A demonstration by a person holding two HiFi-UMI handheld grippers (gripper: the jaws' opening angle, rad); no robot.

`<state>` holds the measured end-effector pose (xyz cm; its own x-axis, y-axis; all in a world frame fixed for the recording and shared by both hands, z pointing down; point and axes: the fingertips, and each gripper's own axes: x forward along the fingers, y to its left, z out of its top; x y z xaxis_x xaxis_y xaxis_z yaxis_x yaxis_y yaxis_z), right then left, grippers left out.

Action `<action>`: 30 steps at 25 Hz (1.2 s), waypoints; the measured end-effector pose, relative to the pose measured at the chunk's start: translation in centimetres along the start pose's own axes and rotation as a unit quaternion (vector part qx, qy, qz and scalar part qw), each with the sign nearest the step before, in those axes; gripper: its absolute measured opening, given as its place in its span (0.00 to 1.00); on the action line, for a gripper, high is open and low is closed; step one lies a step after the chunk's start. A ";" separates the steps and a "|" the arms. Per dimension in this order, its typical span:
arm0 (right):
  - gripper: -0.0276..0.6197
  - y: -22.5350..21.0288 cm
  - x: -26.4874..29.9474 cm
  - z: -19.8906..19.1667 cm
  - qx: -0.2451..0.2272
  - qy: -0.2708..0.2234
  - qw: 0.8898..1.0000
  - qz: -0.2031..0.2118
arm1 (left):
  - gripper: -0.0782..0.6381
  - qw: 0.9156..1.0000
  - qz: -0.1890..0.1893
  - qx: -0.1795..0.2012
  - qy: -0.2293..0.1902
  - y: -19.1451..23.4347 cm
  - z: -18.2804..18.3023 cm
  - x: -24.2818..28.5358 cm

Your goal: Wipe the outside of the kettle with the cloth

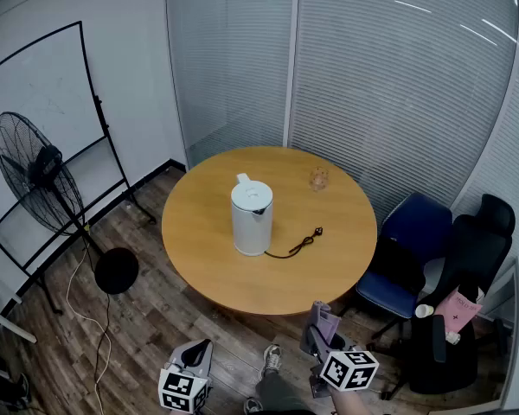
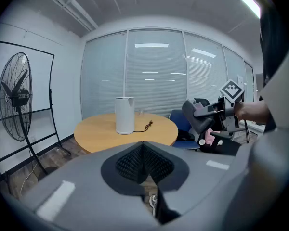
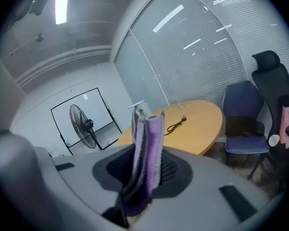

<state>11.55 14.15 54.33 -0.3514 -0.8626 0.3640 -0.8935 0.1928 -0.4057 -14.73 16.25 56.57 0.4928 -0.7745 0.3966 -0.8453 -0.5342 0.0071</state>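
Closest in, the right tongs (image 3: 144, 170) were clamped on a folded, fuzzy purple cloth (image 3: 151, 136), while the left tongs (image 2: 143, 153) were pressed together, empty. A tall white cylindrical kettle (image 1: 252, 219) stood upright midway on the round wooden tabletop (image 1: 208, 253), black cord (image 1: 298, 245) beside it, well apart from both tongs.

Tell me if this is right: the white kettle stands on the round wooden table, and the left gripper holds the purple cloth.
One slip: the right gripper holds the purple cloth, not the left, as the right gripper view shows. The left gripper is shut on nothing. The white kettle does stand on the round wooden table.
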 end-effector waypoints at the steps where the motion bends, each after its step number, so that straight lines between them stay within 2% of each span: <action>1: 0.20 0.2 0.2 0.4 0.002 -0.001 1.000 0.008 | 0.12 1.000 0.000 -0.005 -0.002 -0.1 0.2 0.1; 6: 0.20 0.1 2.6 1.8 0.017 0.002 0.999 0.035 | 0.12 1.000 0.004 -0.008 -0.007 0.2 1.3 2.2; 10: 0.20 -1.1 5.5 3.5 0.032 0.014 0.999 0.042 | 0.13 1.000 0.016 -0.014 -0.011 0.9 3.9 5.1; 15: 0.20 -2.9 9.6 6.4 0.031 0.023 0.997 0.066 | 0.13 0.999 0.009 0.015 -0.030 1.8 6.8 11.1; 16: 0.20 -3.3 10.5 7.1 0.028 0.025 0.997 0.072 | 0.16 0.999 0.010 0.017 -0.034 2.0 7.4 12.5; 18: 0.20 -4.4 12.0 8.1 0.024 0.032 0.996 0.079 | 0.32 0.999 0.015 0.008 -0.035 1.8 8.8 14.8; 19: 0.20 -4.9 12.8 8.6 0.023 0.036 0.996 0.082 | 0.34 0.999 0.018 0.009 -0.036 1.8 9.4 15.9; 24: 0.20 -6.9 16.2 11.1 0.019 0.049 0.994 0.101 | 0.34 0.998 0.032 0.037 -0.043 2.3 11.8 20.5; 30: 0.20 -7.5 19.9 13.4 0.019 0.056 0.989 0.135 | 0.40 0.992 0.081 0.087 -0.049 3.8 15.2 23.5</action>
<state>15.01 -10.71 53.33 -0.6069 -0.7239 0.3280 -0.7523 0.3902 -0.5309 -3.17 -9.13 51.92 0.3790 -0.8795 0.2880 -0.8706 -0.4443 -0.2112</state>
